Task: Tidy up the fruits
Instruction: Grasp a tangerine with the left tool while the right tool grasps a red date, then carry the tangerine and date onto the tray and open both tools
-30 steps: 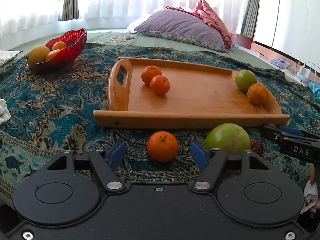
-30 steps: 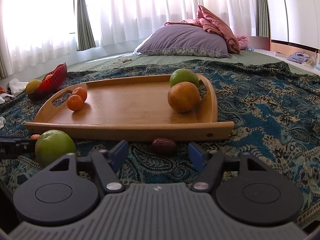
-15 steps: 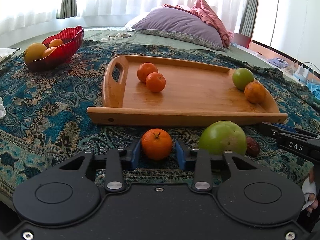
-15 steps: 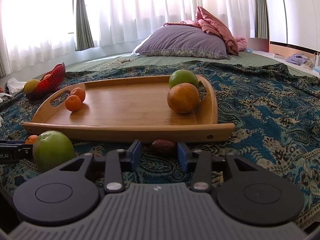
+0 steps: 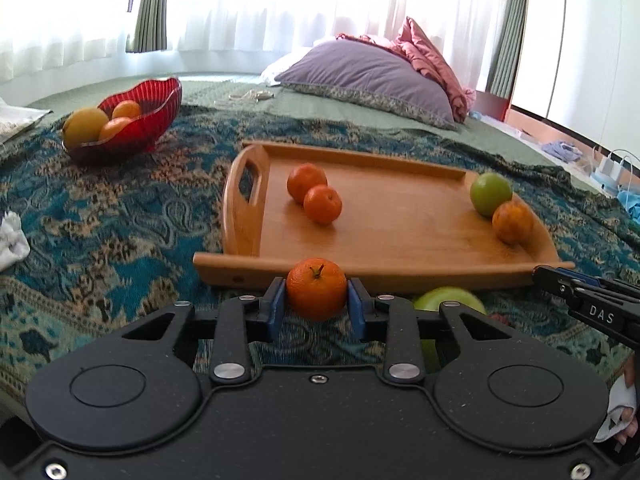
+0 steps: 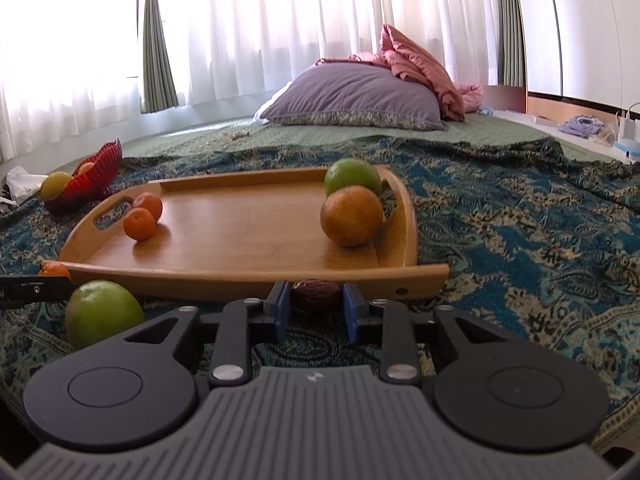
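Just short of the tray's near rim, left gripper clamps a mandarin; right gripper, jaws just closing, brackets a date lying crosswise.

You've got a bed under a teal paisley blanket; on the blanket sit the wooden tray, red glass bowl, big green fruit, and crumpled white cloth; purple pillow further back
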Available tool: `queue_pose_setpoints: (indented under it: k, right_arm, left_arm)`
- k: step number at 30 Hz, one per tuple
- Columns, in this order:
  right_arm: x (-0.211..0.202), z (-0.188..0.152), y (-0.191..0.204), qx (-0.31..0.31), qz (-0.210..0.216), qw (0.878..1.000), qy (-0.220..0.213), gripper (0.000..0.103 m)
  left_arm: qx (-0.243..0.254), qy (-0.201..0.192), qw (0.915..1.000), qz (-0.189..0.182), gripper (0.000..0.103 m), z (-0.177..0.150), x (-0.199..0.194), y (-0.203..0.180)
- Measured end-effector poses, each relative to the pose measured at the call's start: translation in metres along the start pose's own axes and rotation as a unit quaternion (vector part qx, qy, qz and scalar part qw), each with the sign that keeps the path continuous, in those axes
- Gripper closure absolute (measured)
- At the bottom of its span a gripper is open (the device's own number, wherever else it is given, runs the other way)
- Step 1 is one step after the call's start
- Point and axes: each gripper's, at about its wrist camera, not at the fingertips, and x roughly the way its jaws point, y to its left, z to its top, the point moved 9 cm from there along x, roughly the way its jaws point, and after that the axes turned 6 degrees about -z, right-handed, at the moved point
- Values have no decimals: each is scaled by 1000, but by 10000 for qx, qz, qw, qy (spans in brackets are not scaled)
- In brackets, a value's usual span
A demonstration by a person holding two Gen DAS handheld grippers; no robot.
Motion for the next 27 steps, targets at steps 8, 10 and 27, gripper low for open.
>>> queue_pose_setpoints:
  k: [8,10,27]
  right_arm:
    - [-4,21,-1,-52,-109,9996,-272,70]
    - [-2,27,-2,-93,-146,9993,-321,70]
    - [24,32,21,-390,-49,9990,-202,70]
  left_arm:
    - [87,-135,9998,-70,72,25,8,-8]
    - [135,-124,9998,-105,72,29,11,-9]
    - [175,191,9988,-419,72,35,51,-25]
